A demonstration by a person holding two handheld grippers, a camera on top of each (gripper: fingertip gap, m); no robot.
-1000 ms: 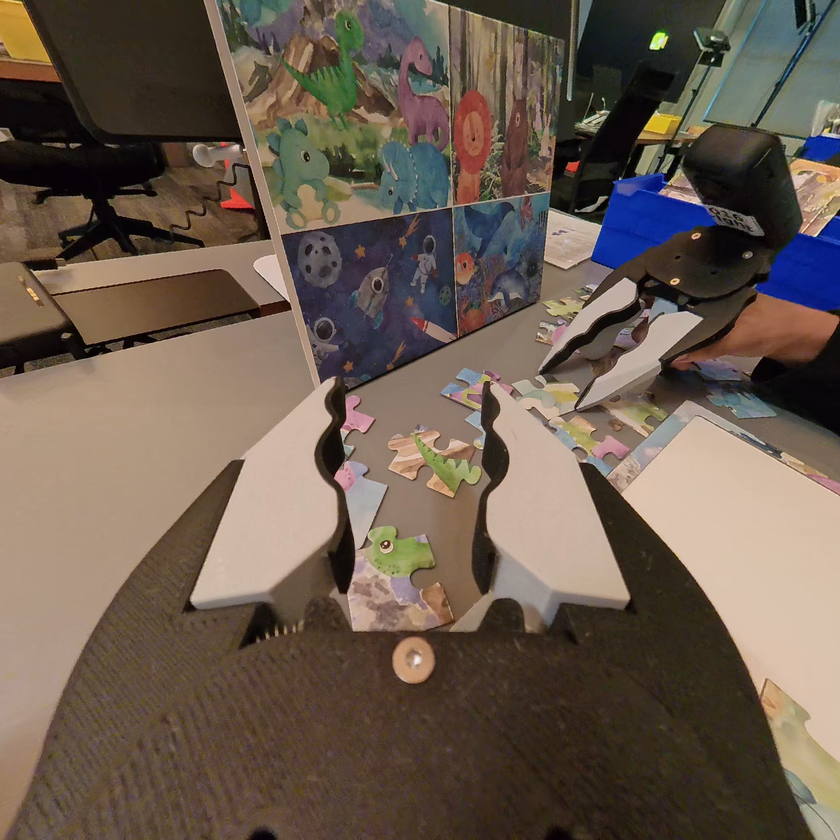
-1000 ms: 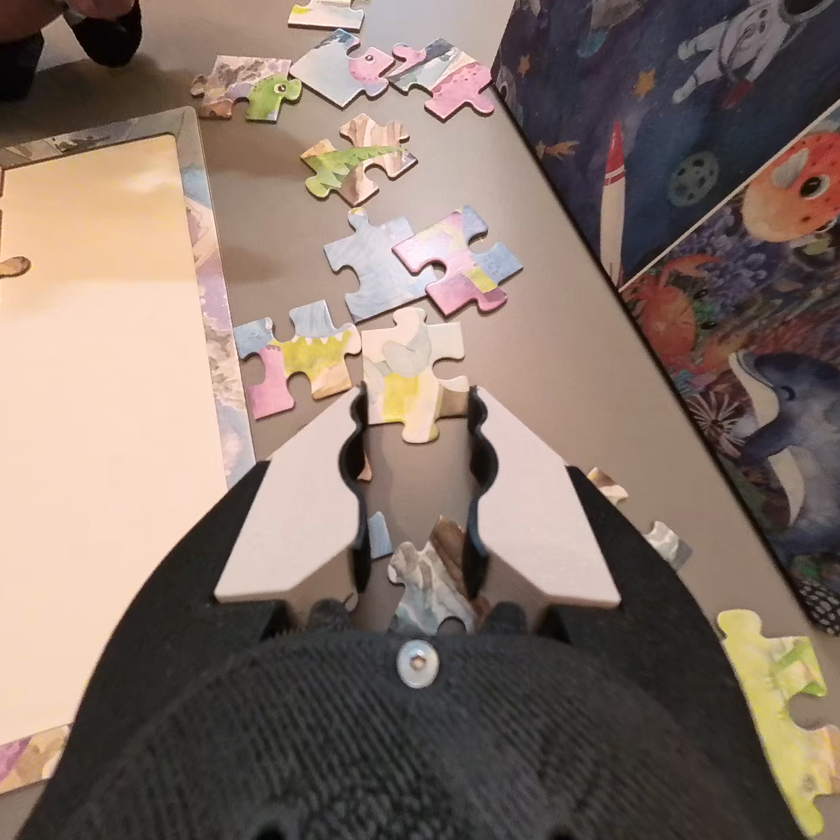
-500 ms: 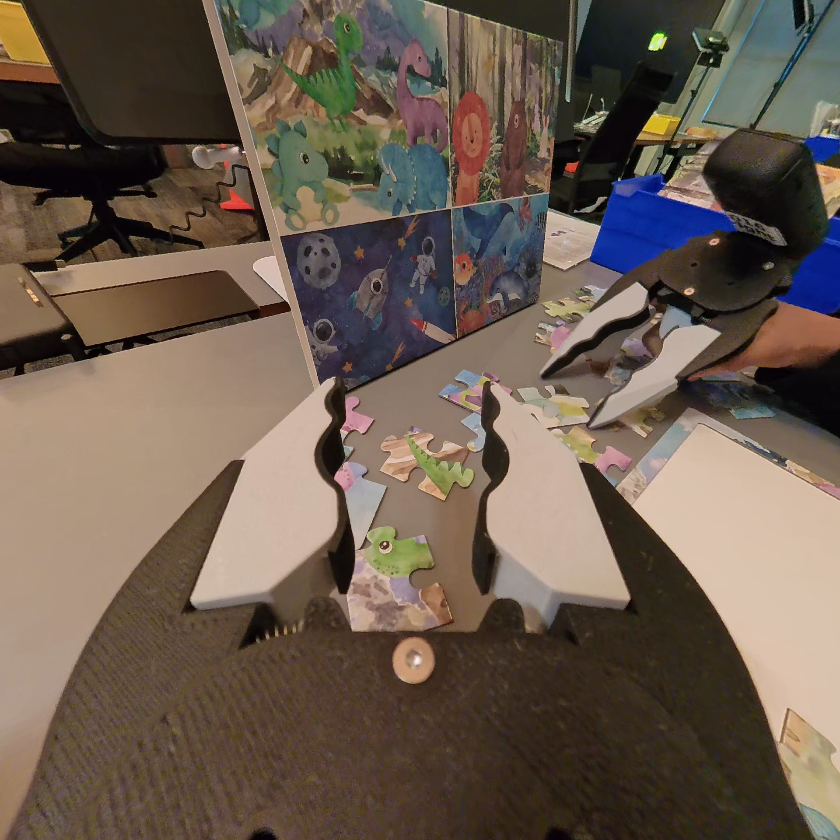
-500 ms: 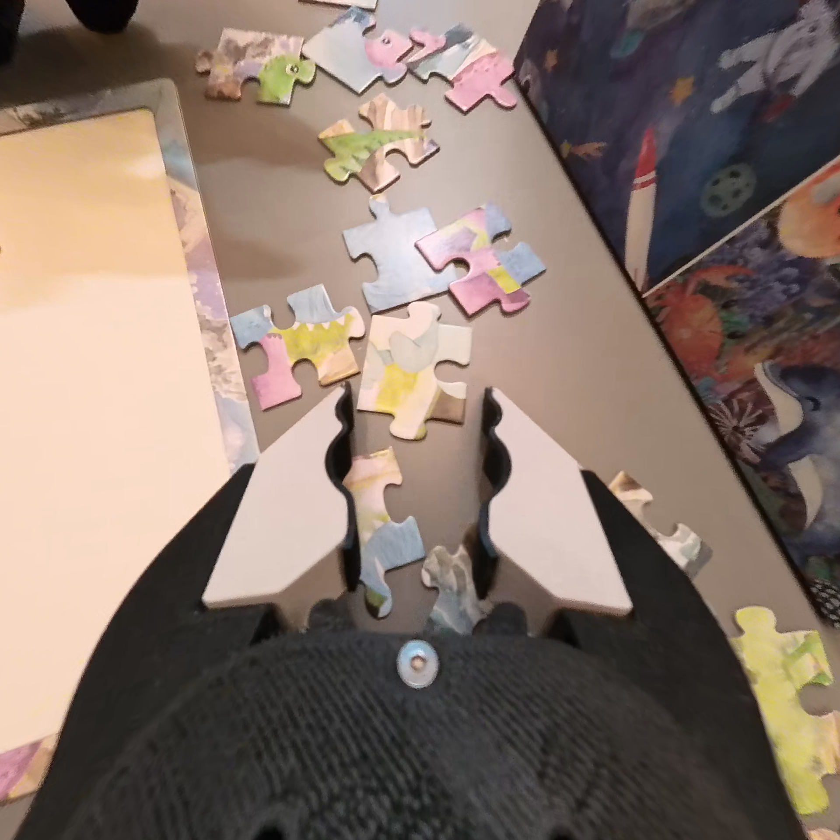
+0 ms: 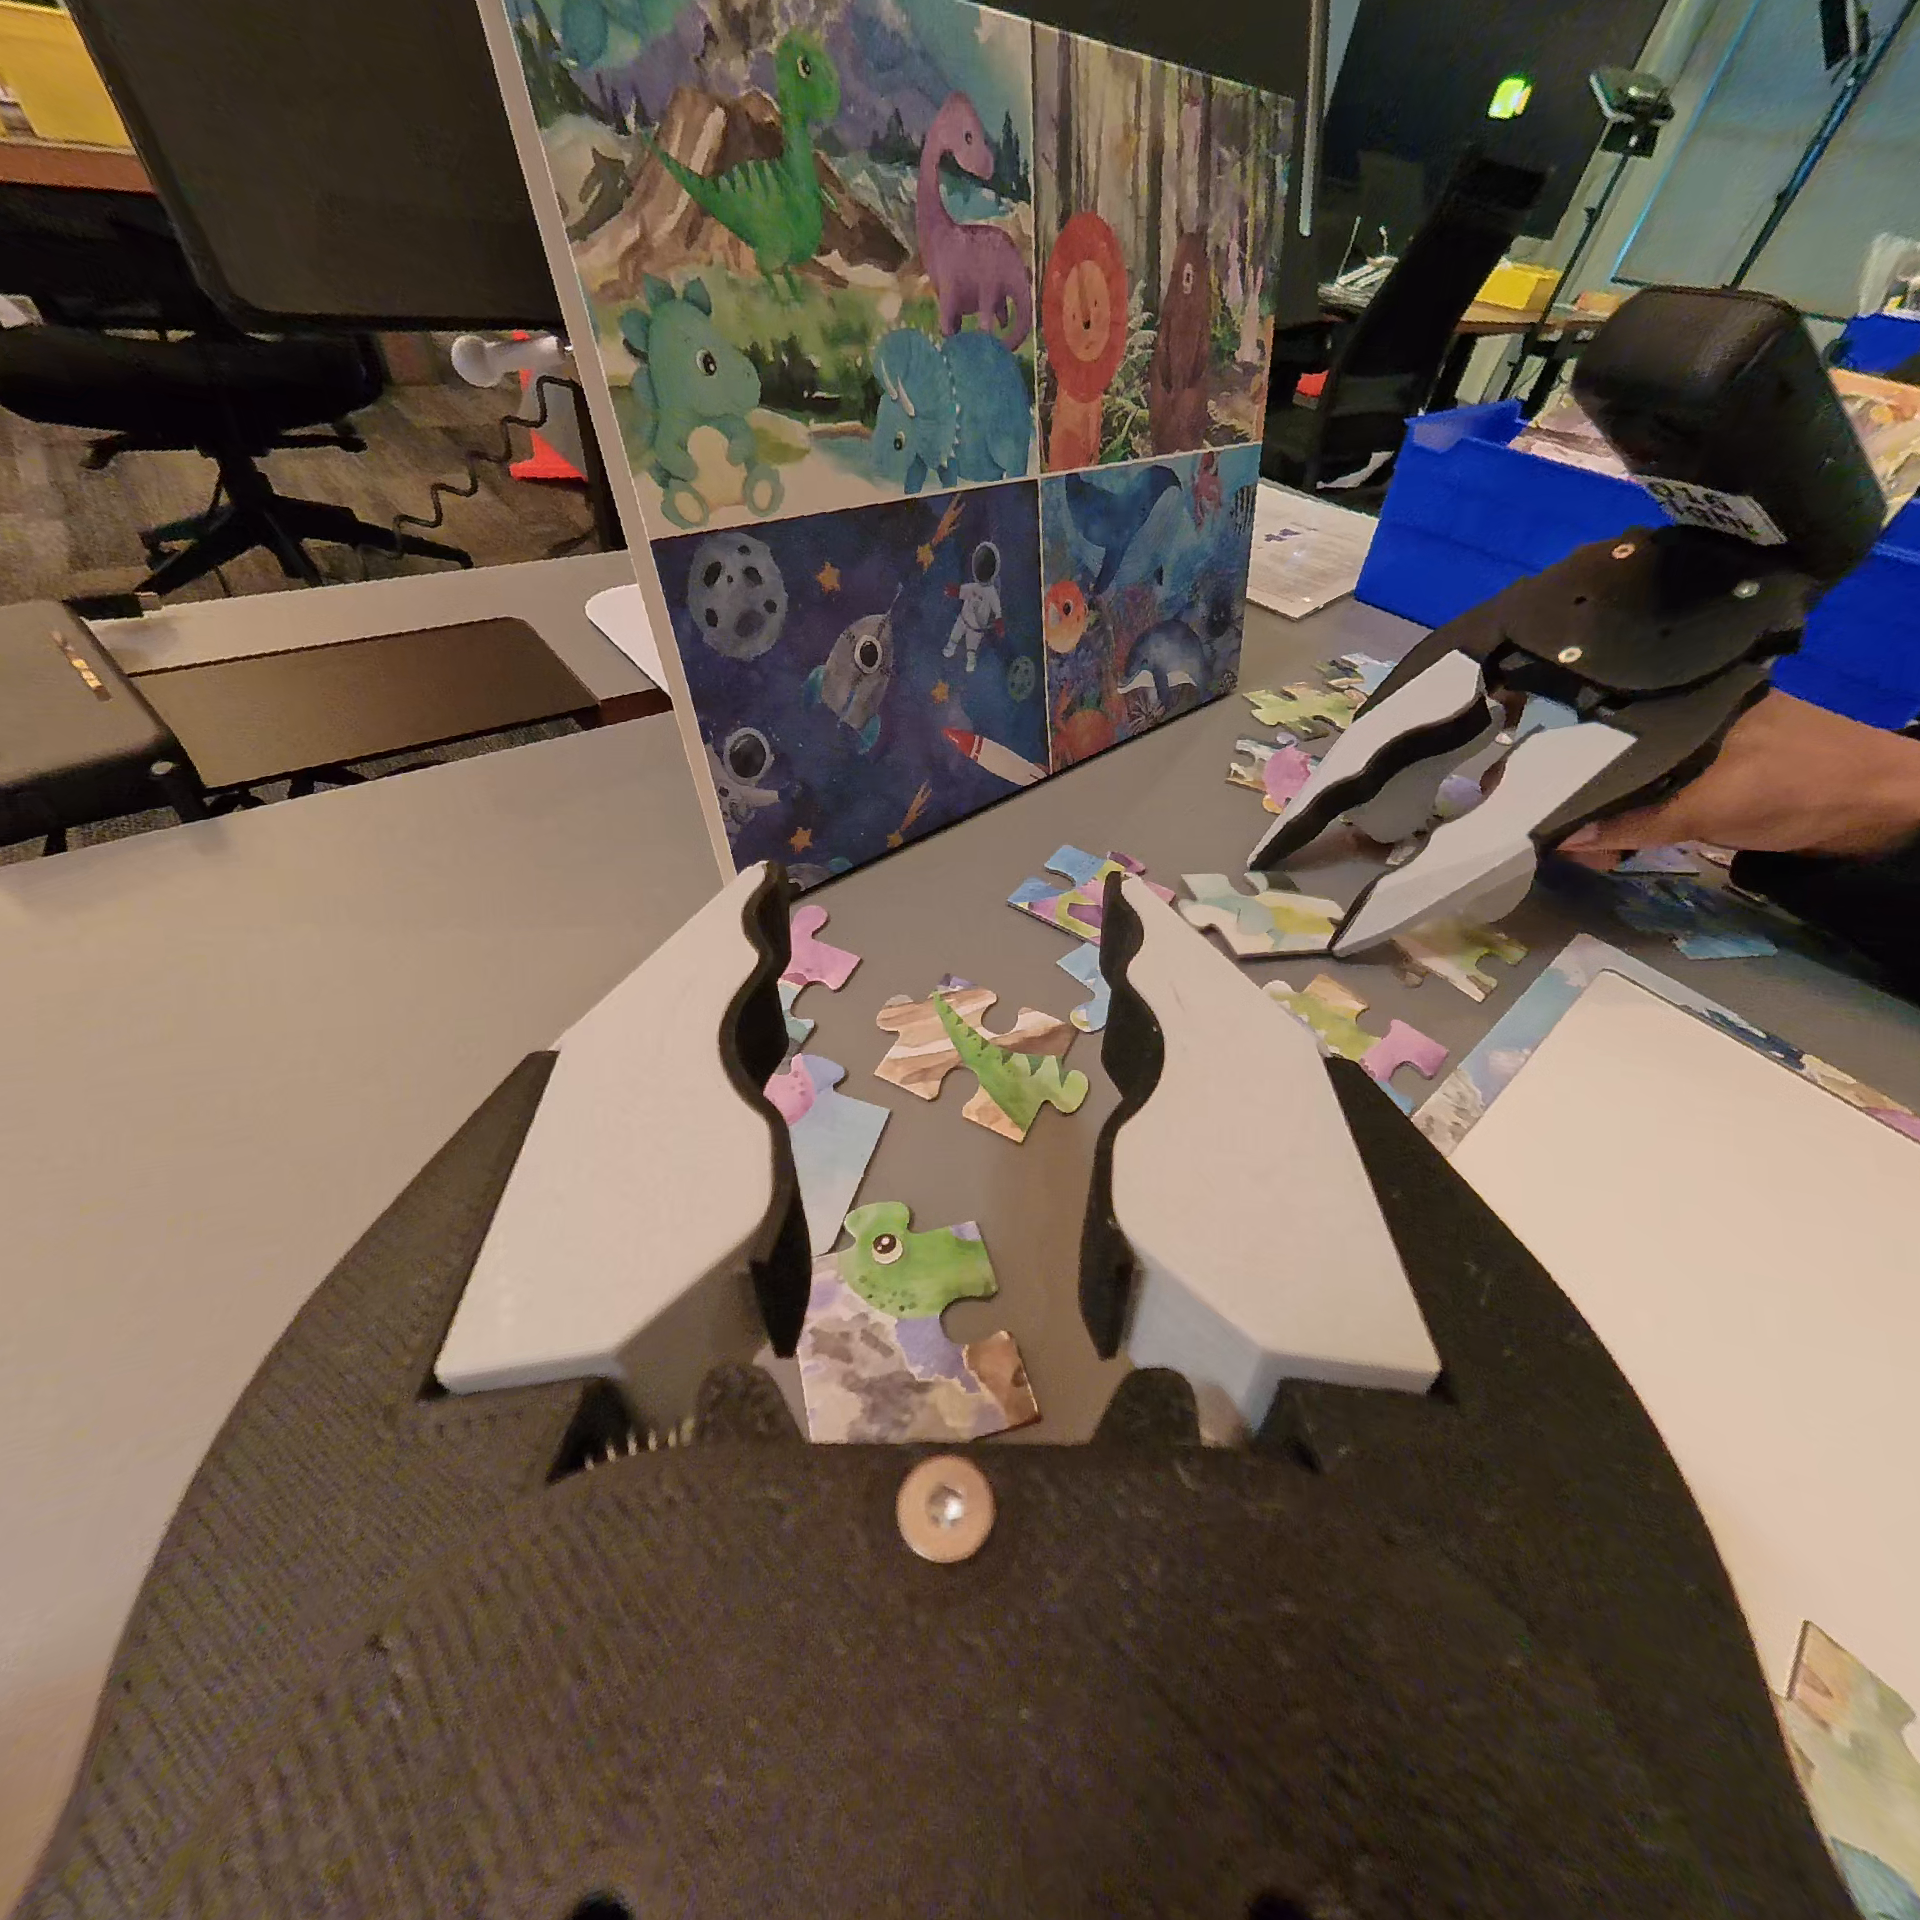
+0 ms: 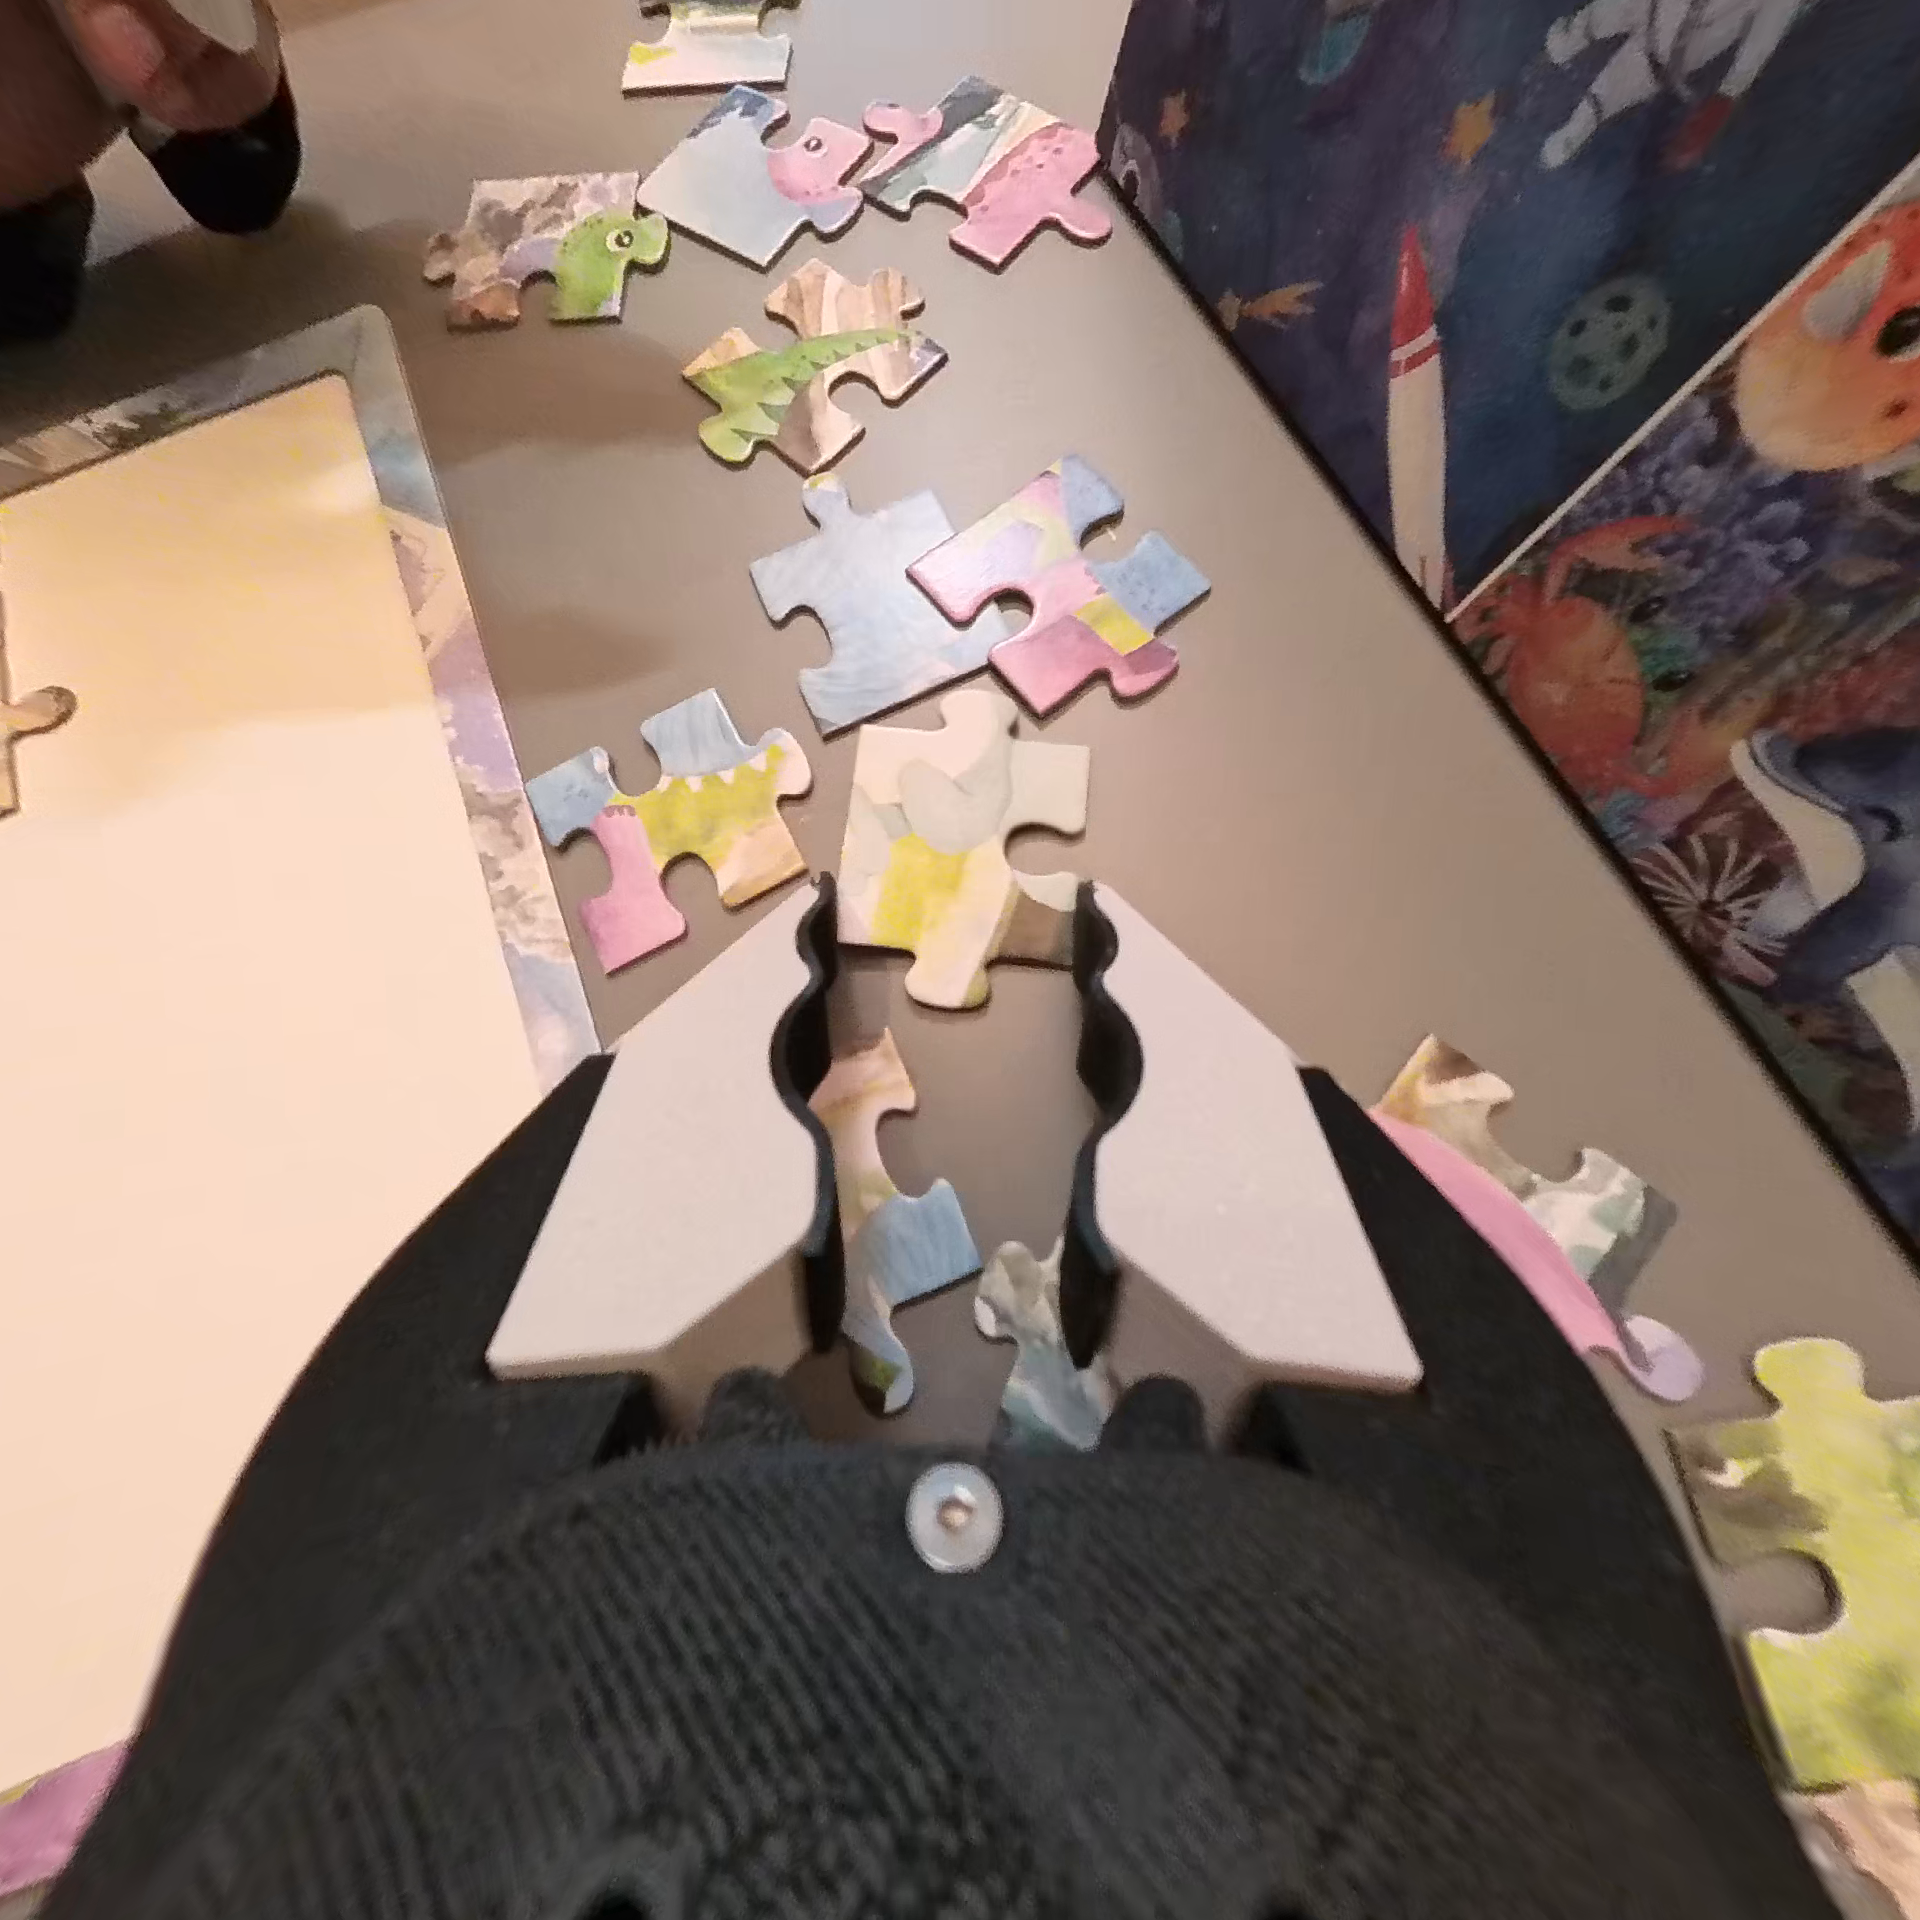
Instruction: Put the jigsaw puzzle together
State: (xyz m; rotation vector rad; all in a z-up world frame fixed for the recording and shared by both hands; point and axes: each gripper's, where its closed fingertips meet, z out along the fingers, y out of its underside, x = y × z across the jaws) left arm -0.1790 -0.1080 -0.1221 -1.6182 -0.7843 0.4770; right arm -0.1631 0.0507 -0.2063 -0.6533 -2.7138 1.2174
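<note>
My left gripper [image 5: 940,914] hangs above the grey tabletop [image 5: 312,1039], its jaws set wide with nothing between them. Framed in that gap lies a cardboard puzzle piece with a green dinosaur head on a purple-grey ground [image 5: 909,1325], flat on the table. Just beyond it sits a brown-striped piece crossed by a green dinosaur tail [image 5: 982,1055]. My right gripper [image 6: 951,899] is tilted down over the loose pieces, jaws also wide and holding nothing. In the left wrist view its 2 grey fingertips [image 5: 1382,925] sit at the edges of a pale cream, yellow and light-blue piece [image 6: 956,842], 1 on each side; I cannot tell whether they touch it. That piece lies flat on the table, just beside a blue, yellow and pink piece [image 6: 681,821] and overlapped at its far knob by a plain blue piece [image 6: 868,613], which itself sits under a pink and blue piece [image 6: 1070,592]. The white puzzle tray with a printed border [image 6: 478,748] lies well to the left in the right wrist view, almost bare, with 1 piece [image 6: 26,722] showing at its left edge. An upright picture board with dinosaur, forest, space and sea panels [image 5: 935,468] stands along the far side of the scattered pieces.
</note>
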